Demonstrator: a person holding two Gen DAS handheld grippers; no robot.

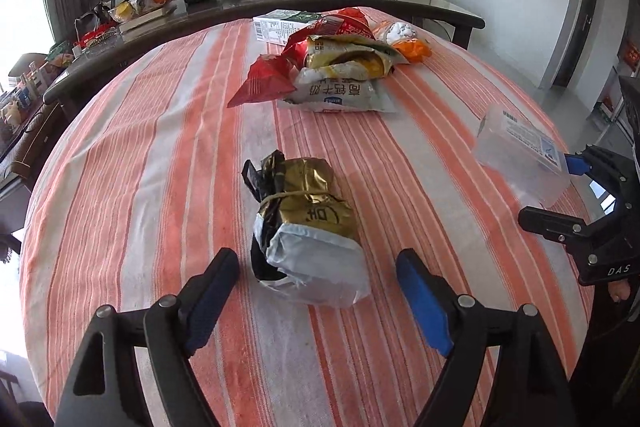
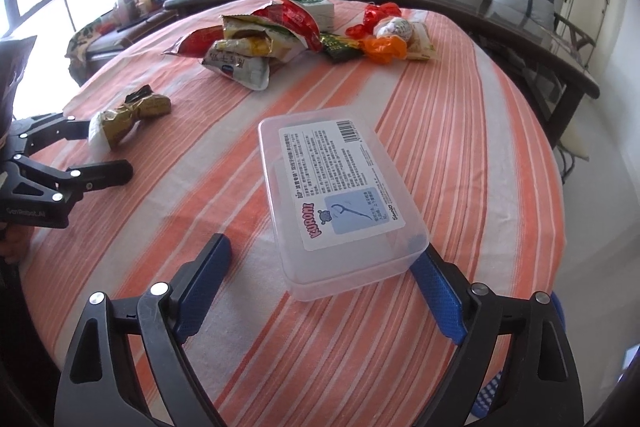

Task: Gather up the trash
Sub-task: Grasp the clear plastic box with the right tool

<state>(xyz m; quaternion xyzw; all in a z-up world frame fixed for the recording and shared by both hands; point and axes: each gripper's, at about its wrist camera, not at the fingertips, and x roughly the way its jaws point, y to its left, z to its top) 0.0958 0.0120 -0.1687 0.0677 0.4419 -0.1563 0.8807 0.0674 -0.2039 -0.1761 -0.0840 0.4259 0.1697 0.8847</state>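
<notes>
Both grippers hover low over a table draped in an orange-and-white striped cloth [image 1: 168,131], each lined up on one piece of trash, so the step in hand looks like the approach before a grasp. The left gripper [image 1: 318,291] is spread wide, and the near white end of a crumpled gold-and-white snack wrapper [image 1: 308,227] lies in the gap between its blue pads, touching neither. The right gripper [image 2: 322,279] is also spread; a clear plastic box with a printed label [image 2: 340,195] sits between its fingers, its near right corner just against the right pad, the left pad well clear.

Next, I judge, each gripper needs to settle a little lower and close: gently on the wrapper, which will crush and may slip, and squarely across the rigid box, which could skid on the cloth.

A heap of opened snack bags [image 2: 256,43] and a milk carton [image 1: 280,23] wait at the far side.

No bin or collecting bag shows in either view. Whether the box holds anything is hard to tell through its cloudy walls.
</notes>
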